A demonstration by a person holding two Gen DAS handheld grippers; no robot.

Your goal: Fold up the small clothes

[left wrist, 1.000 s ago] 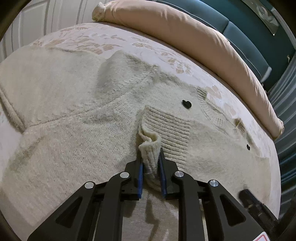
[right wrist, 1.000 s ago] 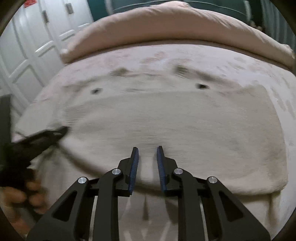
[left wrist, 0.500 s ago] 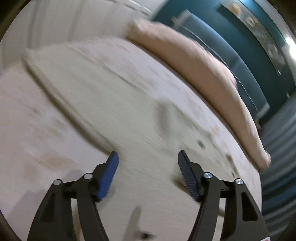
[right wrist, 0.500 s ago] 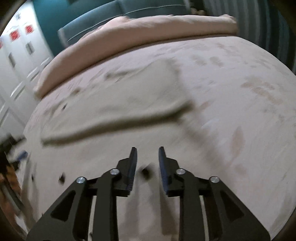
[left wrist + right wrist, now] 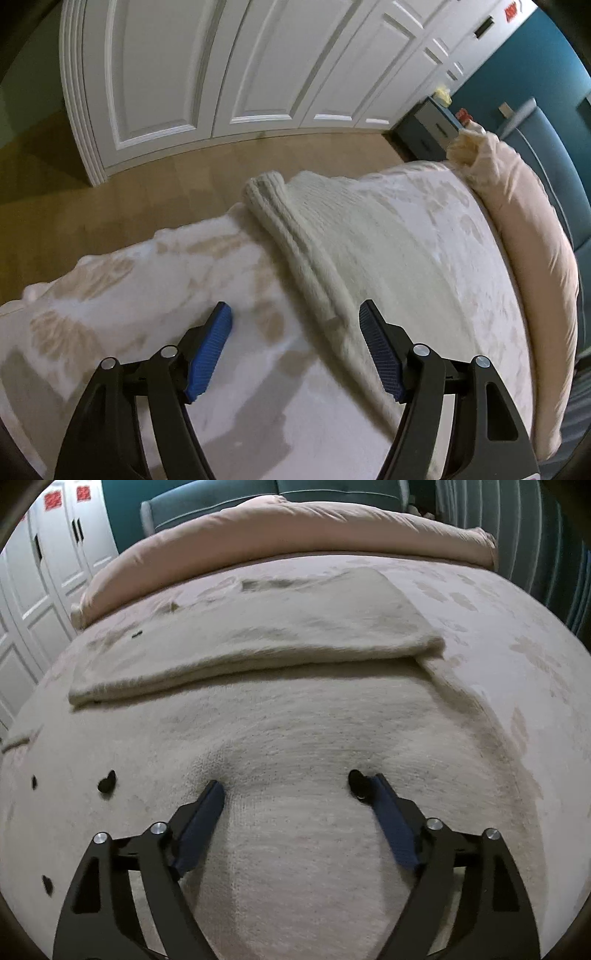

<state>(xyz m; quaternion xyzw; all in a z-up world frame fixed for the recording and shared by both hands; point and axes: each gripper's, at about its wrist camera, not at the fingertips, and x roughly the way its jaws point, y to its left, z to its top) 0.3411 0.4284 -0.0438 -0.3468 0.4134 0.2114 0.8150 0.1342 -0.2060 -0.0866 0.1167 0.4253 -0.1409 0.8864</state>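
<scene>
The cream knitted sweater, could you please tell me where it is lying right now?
In the right wrist view the cream knitted sweater lies spread on the patterned bedspread, its far part folded over, in front of the pink duvet roll.

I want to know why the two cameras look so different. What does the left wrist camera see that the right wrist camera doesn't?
Only the left wrist view shows the brown wooden floor, a dark bedside cabinet and the sweater's ribbed edge. Only the right wrist view shows the sweater's folded-over flap and its black buttons. Both show the cream knitted sweater on the patterned bedspread, the pink rolled duvet, white panelled wardrobe doors, and an open gripper holding nothing: left gripper, right gripper.
</scene>
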